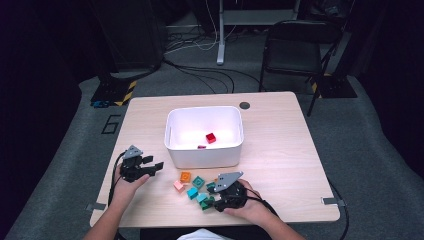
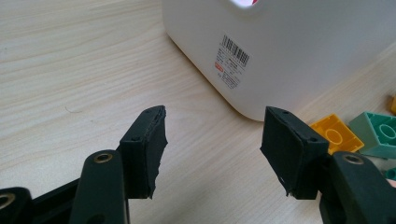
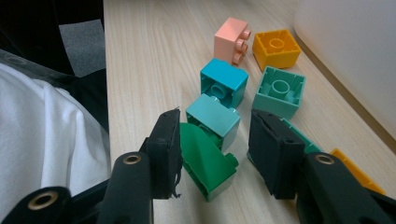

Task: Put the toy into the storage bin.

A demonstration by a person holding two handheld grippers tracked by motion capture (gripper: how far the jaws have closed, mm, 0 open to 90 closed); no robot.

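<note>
Right tongs: the right gripper (image 3: 215, 154) has its two black jaws apart around a dark green plastic brick (image 3: 205, 163). The brick lies on the table between them. The left-hand jaw looks to be touching the brick, and there is a gap at the other jaw.
Left tongs: the left gripper (image 2: 212, 149) has its jaws wide apart with nothing between them, just bare table.
Green brick: in the high view it (image 1: 207, 202) lies at about 6 o'clock from the white plastic tub (image 1: 172, 150), near the table's front edge, under the right gripper (image 1: 217, 199).
Bricks close by: a light teal plastic brick (image 3: 213, 116) touches the green one at 12 o'clock. Past it sit a darker teal-blue brick (image 3: 224, 80) and a mint green brick (image 3: 280, 91).
Bricks farther off: a pink brick (image 3: 230, 39) and an orange-yellow brick (image 3: 276, 48) lie just beside the tub.
Tub: it stands in the middle of the light wooden table (image 1: 280, 150). A small red brick (image 1: 211, 138) lies inside it.
Left hand: the left gripper (image 1: 157, 165) is at about 8 o'clock from the tub.
</note>
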